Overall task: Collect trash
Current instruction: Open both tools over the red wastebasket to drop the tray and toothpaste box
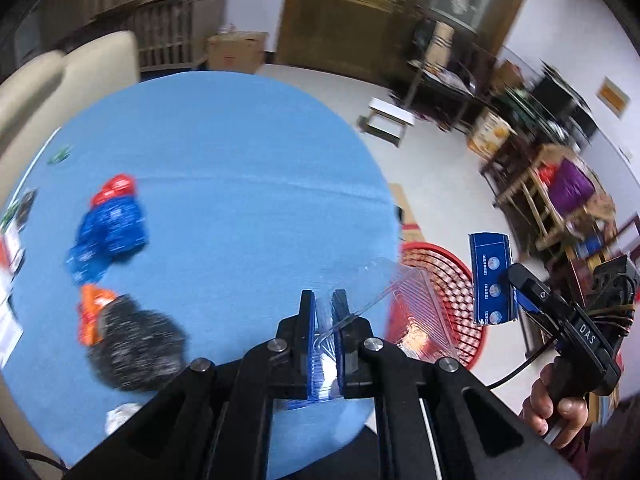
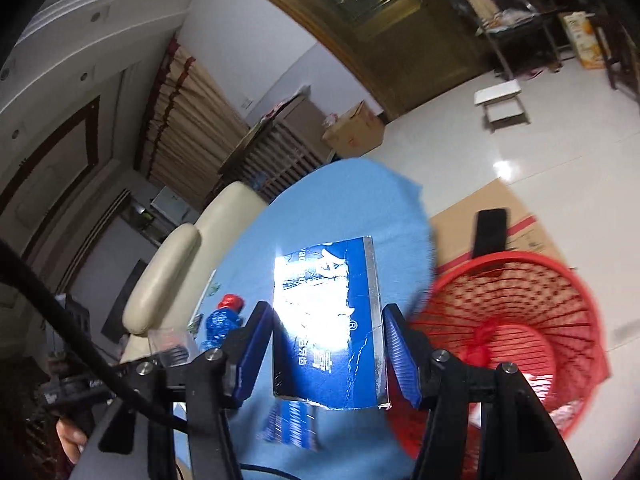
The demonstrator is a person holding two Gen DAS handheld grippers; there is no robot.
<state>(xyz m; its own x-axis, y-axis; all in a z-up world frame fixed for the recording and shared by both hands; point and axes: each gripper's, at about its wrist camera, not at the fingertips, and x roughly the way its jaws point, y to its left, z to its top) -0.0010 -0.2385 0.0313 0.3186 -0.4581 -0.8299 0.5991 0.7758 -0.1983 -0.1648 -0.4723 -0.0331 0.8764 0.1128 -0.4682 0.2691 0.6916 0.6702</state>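
Glossy white floor (image 2: 460, 136), cream sofa (image 2: 180, 264), wooden cabinet (image 1: 384, 12).

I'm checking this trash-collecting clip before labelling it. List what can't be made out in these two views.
- Black crumpled item on the blue table, left wrist view: motion blur, kind unclear.
- Items at that view's left edge: cut off.
- Red basket contents, right wrist view: blurred; lower part hidden by the right gripper.
- Blue box print: glare.
- Clear plastic piece: see-through, full shape unclear.

Left claw (image 1: 323, 312) pinches clear plastic packaging (image 1: 384, 280) beside red basket (image 1: 444, 296).
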